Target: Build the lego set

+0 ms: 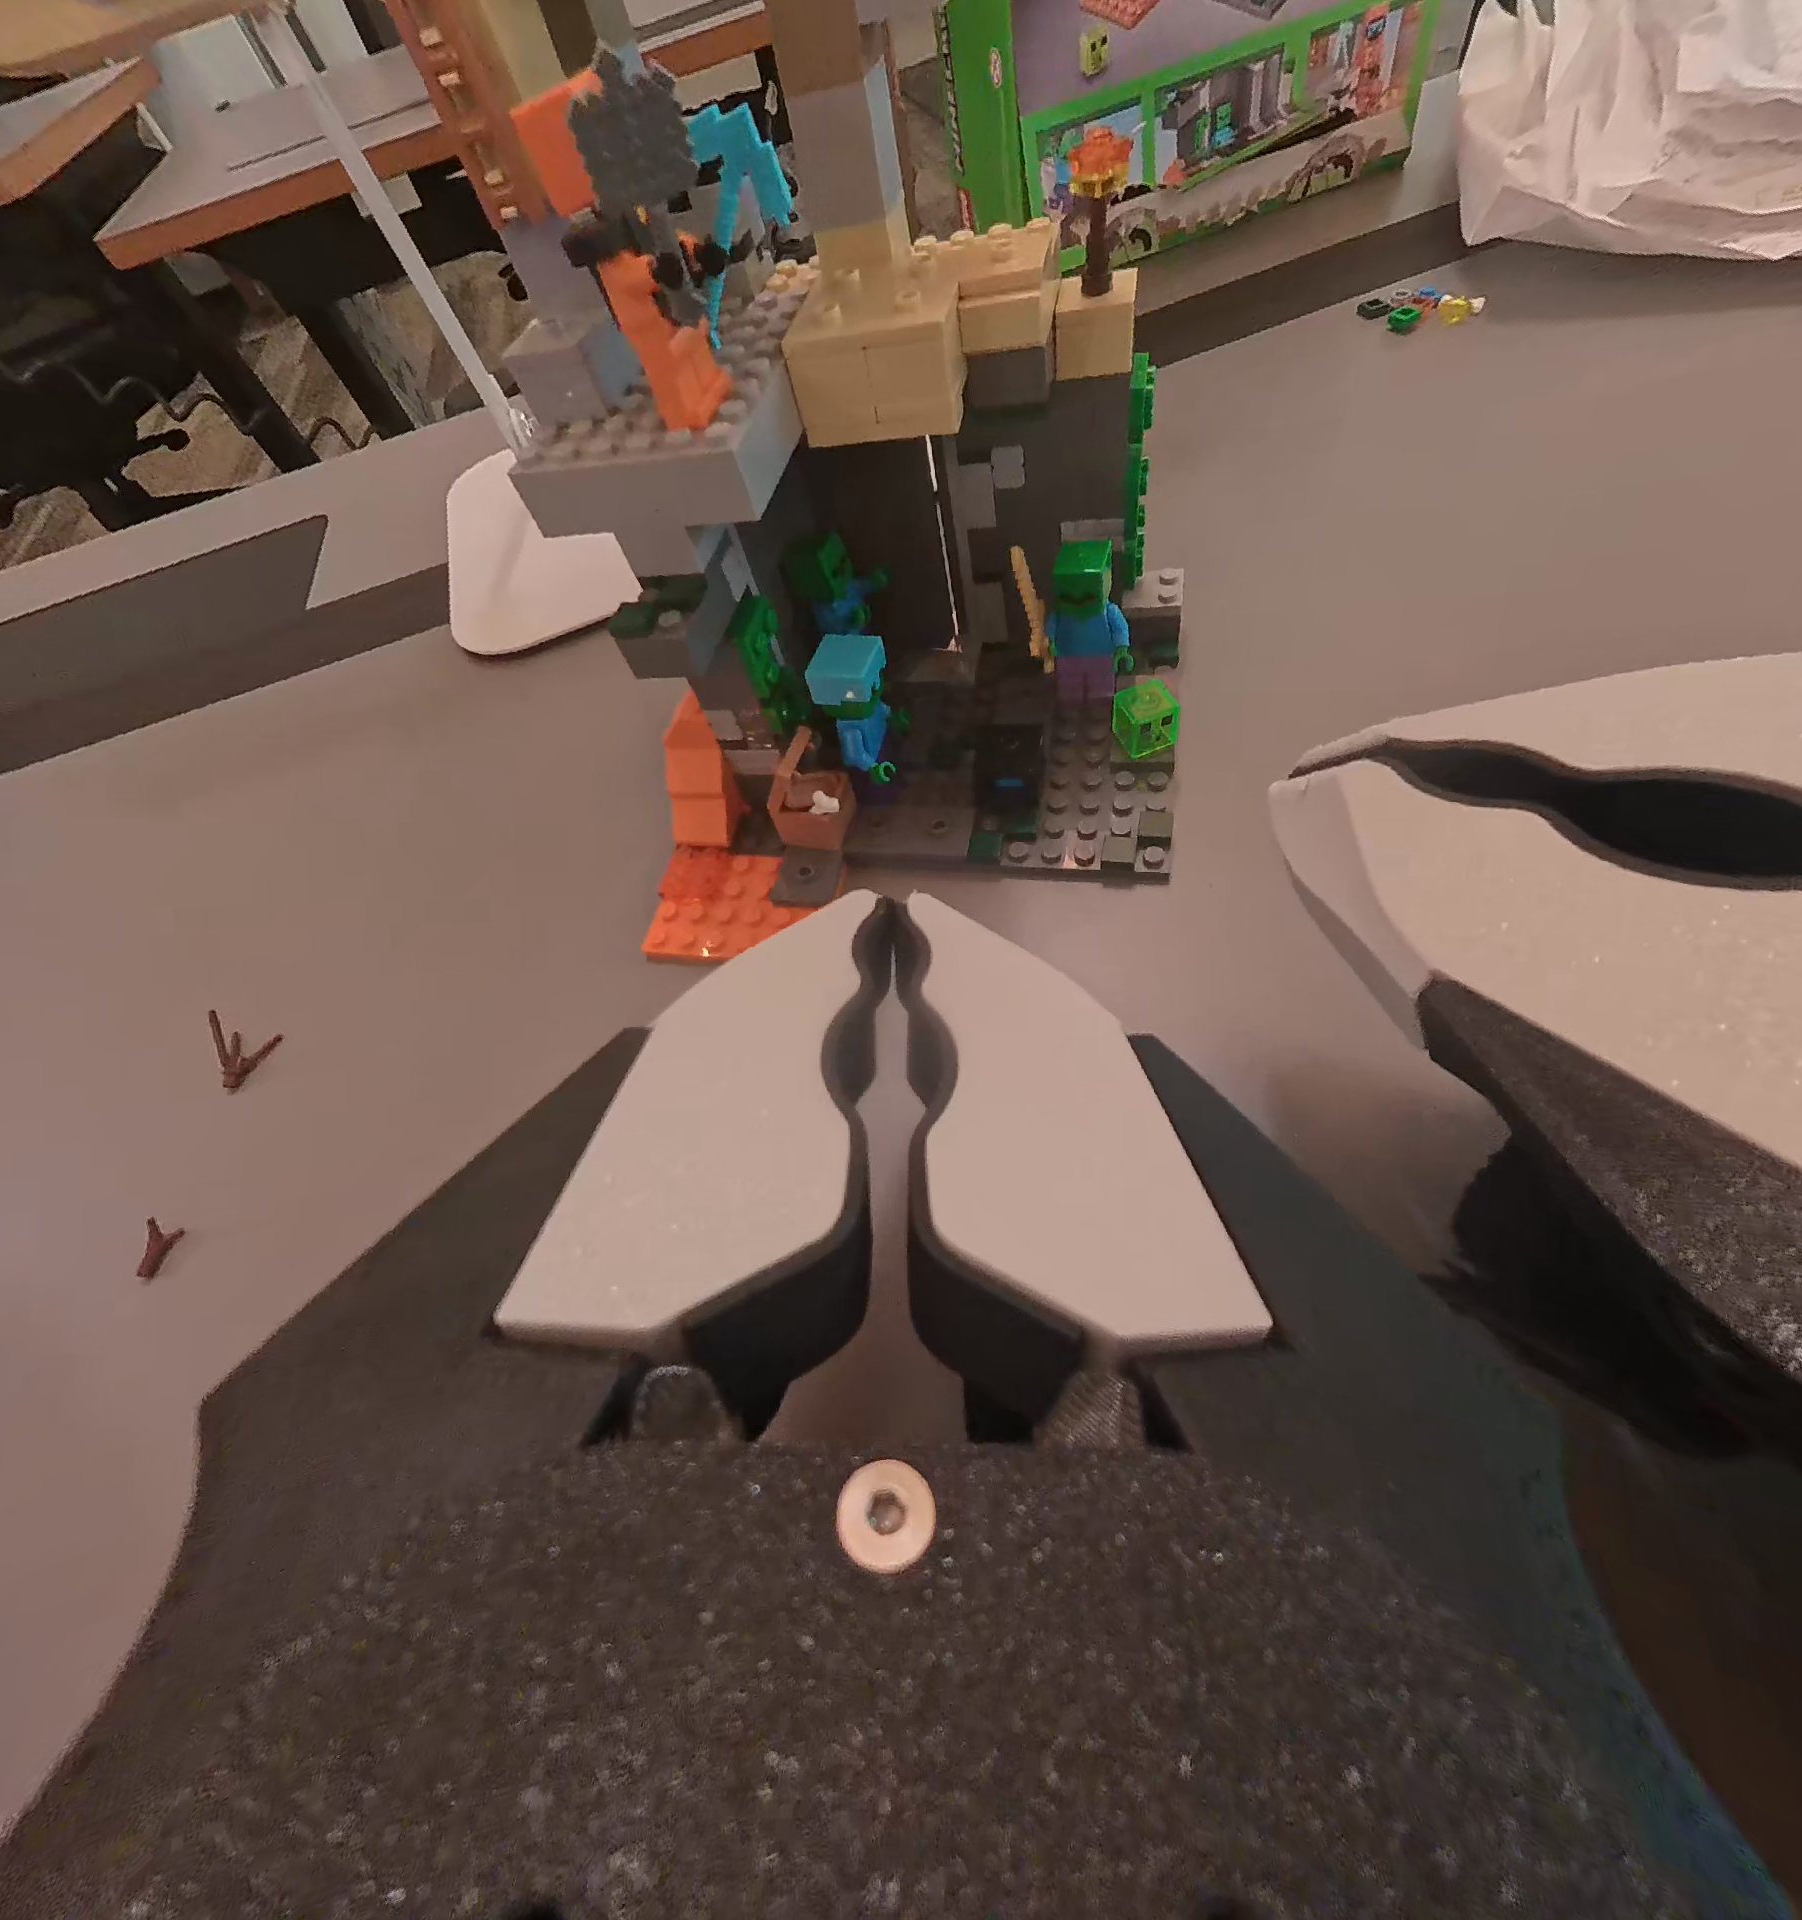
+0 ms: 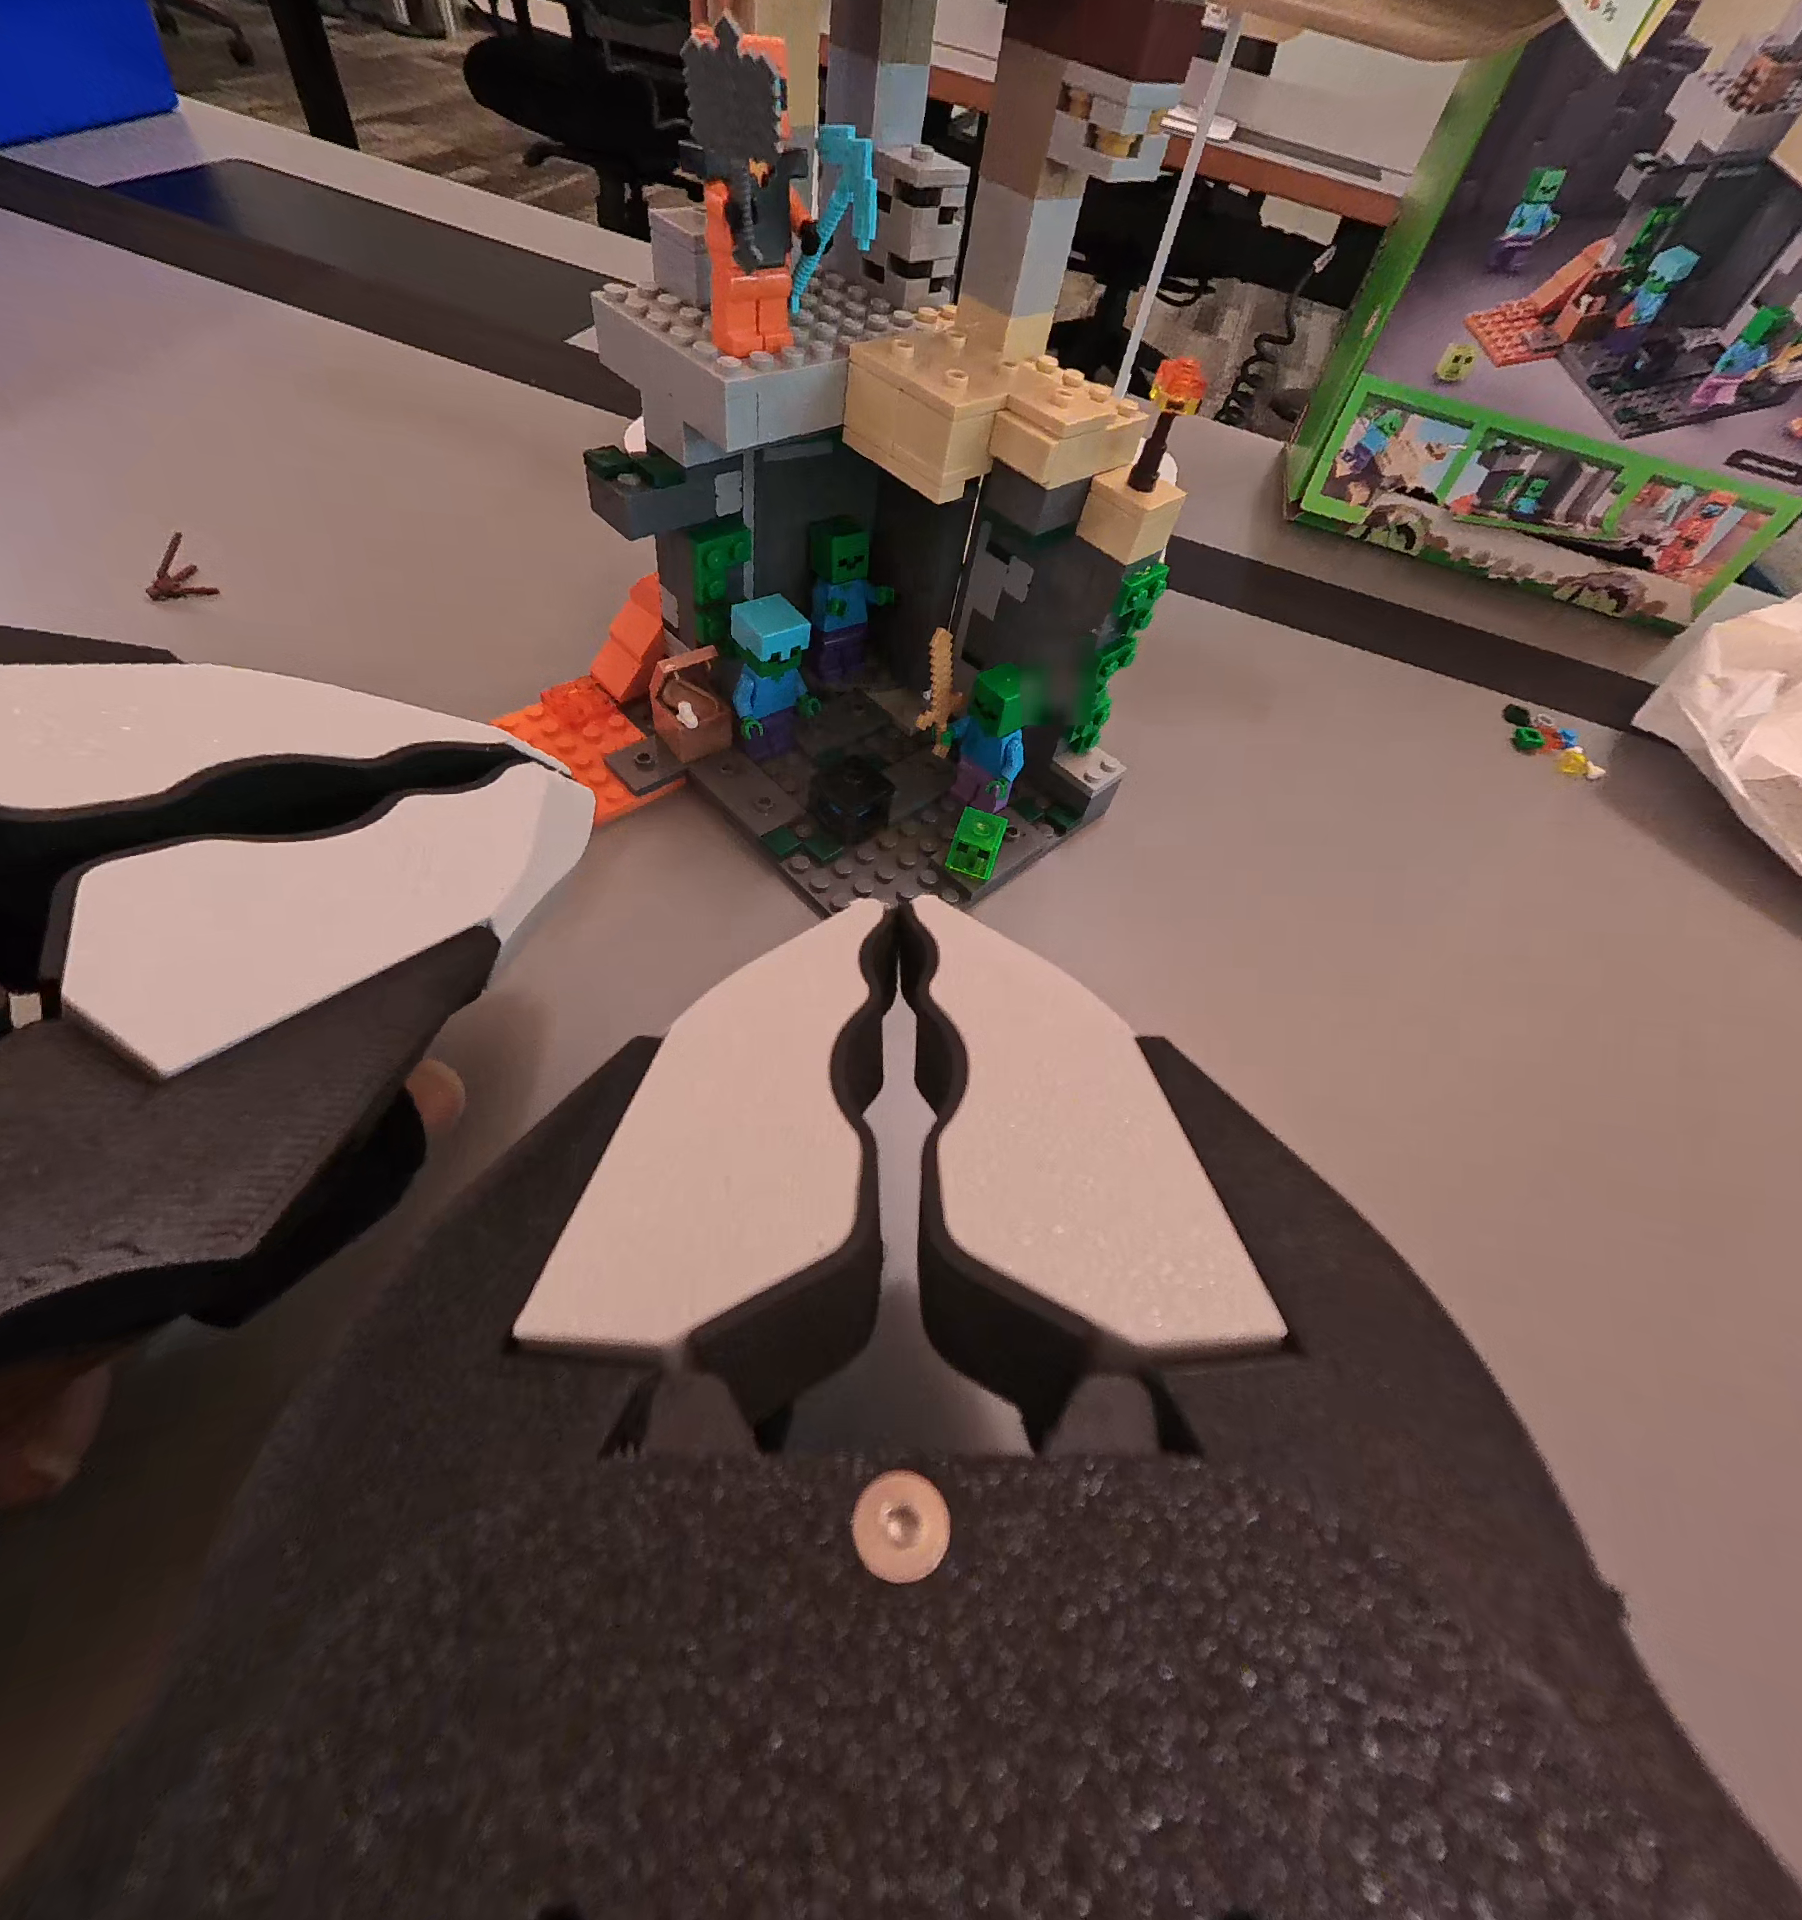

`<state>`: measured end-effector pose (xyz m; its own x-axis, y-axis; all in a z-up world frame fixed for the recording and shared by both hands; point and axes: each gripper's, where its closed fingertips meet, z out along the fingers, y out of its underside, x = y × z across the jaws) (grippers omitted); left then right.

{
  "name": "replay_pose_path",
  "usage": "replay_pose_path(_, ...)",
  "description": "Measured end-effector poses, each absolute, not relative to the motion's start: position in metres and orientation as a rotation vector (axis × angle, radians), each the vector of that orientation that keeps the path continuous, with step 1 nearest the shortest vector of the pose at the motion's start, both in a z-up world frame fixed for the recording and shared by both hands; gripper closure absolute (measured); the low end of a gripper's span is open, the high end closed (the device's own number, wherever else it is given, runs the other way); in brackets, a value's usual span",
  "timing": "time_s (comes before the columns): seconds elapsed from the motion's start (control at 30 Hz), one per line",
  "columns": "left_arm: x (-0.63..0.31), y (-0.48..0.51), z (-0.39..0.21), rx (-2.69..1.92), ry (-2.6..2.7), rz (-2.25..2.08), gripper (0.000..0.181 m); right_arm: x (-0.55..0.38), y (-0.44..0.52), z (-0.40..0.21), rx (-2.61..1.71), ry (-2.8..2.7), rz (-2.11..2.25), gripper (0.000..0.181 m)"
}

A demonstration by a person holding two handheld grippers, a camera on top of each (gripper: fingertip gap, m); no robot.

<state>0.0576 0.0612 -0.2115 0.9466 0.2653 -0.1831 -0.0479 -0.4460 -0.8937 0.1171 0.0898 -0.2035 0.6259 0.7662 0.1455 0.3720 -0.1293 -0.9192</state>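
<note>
A tall lego build [image 1: 876, 499] of grey, tan and orange bricks stands on the grey table, also in the right wrist view [image 2: 876, 499]. Green-headed figures stand in its cave. An orange figure [image 2: 751, 249] with a blue pickaxe stands on its grey top plate. My left gripper [image 1: 892, 909] is shut and empty, just short of the orange base plate [image 1: 710, 904]. My right gripper [image 2: 897, 914] is shut and empty, just short of the build's dark base plate [image 2: 876, 862]. Each gripper also shows in the other view, the right [image 1: 1312, 774] and the left [image 2: 554, 769].
The green set box [image 2: 1562, 395] stands at the back right. A crumpled white bag [image 2: 1770, 717] lies at the right. Several small loose pieces [image 2: 1551, 738] lie near it. Two brown twig pieces [image 1: 237, 1055] [image 1: 157, 1247] lie on the table at the left. A white lamp base [image 1: 523, 582] is behind the build.
</note>
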Motion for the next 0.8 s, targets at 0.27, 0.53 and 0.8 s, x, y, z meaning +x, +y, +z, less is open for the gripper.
replay_pose_path(0.27,0.057,0.064,-0.211,-1.996,-0.160,0.395,0.181,0.117,0.091,-0.204,-1.740,-0.927,0.458,0.181)
replay_pose_path(0.53,0.061,0.067,-0.211,-1.996,-0.151,0.415,0.181,0.118,0.093,-0.206,-1.749,-0.922,0.471,0.181)
replay_pose_path(0.8,0.069,0.079,-0.209,-1.982,-0.171,0.422,0.181,0.125,0.101,-0.207,-1.756,-0.964,0.506,0.181)
